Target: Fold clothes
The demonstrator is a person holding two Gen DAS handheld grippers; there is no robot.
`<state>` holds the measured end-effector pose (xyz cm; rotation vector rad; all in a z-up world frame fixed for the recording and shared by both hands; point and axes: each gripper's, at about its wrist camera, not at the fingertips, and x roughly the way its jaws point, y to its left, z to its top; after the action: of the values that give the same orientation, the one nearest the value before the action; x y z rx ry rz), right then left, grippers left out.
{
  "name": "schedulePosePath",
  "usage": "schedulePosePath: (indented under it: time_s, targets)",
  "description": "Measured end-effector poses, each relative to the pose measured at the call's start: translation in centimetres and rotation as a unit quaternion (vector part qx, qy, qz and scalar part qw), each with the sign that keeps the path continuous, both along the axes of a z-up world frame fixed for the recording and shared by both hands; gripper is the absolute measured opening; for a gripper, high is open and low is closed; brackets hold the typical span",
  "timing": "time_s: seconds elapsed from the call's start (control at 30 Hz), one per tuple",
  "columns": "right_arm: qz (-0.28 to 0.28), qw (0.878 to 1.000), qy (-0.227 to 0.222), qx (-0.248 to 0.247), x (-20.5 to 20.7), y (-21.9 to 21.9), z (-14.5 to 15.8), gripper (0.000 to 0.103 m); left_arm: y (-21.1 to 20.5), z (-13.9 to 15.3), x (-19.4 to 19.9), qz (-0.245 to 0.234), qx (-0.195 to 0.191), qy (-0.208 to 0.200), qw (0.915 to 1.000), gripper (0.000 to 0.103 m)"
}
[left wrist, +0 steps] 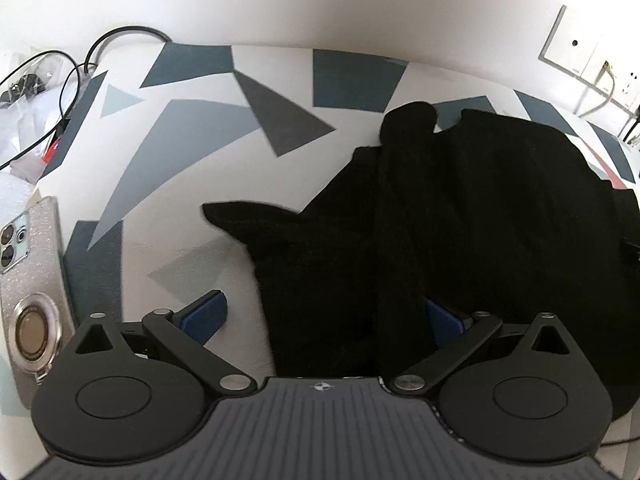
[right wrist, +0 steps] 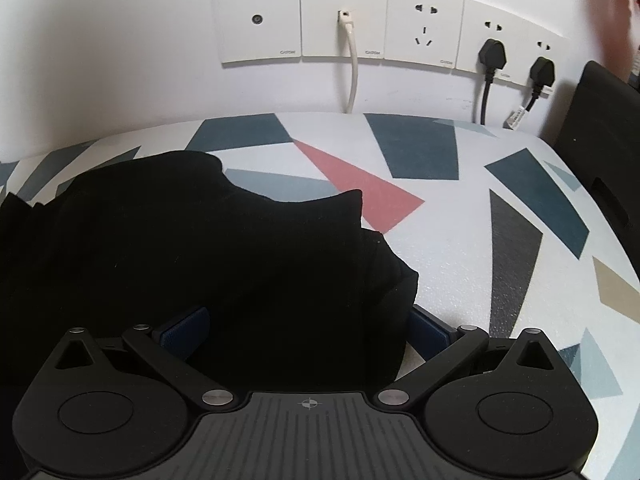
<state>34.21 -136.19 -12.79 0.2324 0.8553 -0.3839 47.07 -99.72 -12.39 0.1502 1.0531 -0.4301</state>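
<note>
across the patterned tabletop point(left wrist: 208, 168) a black garment point(left wrist: 460, 208) lies rumpled, bunched in folds toward the right. far left rest a phone point(left wrist: 28, 288) and cables point(left wrist: 60, 80); wall sockets point(right wrist: 384, 24) behind. left tongs point(left wrist: 324, 312) and right tongs point(right wrist: 304, 328) both gape wide, angled down, cloth between unpinched.

Bare tabletop point(left wrist: 200, 184) between black garment point(left wrist: 480, 208) and phone point(left wrist: 28, 280).

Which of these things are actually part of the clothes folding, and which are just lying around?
Part of the job:
- black garment
- left gripper, open
- right gripper, open
- patterned table cover

Just lying about:
- phone
- black cables
- wall sockets
- black plugs
</note>
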Motion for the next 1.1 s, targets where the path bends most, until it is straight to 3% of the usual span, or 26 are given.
schedulePosePath:
  time_s: [0.13,0.23,1.1]
  targets:
    - [-0.004,1.0,0.002,0.001,0.1,0.0,0.0,0.102,-2.7,0.3,0.1,-0.04,-0.02,0.011,0.9989,0.101]
    - [-0.003,1.0,0.005,0.002,0.2,0.0,0.1,0.102,-4.5,0.3,-0.4,-0.069,-0.009,0.007,0.9976,0.103]
    - [0.02,1.0,0.007,0.009,0.4,-0.7,0.3,0.102,-5.0,0.3,0.0,-0.028,-0.003,0.013,0.9995,0.103]
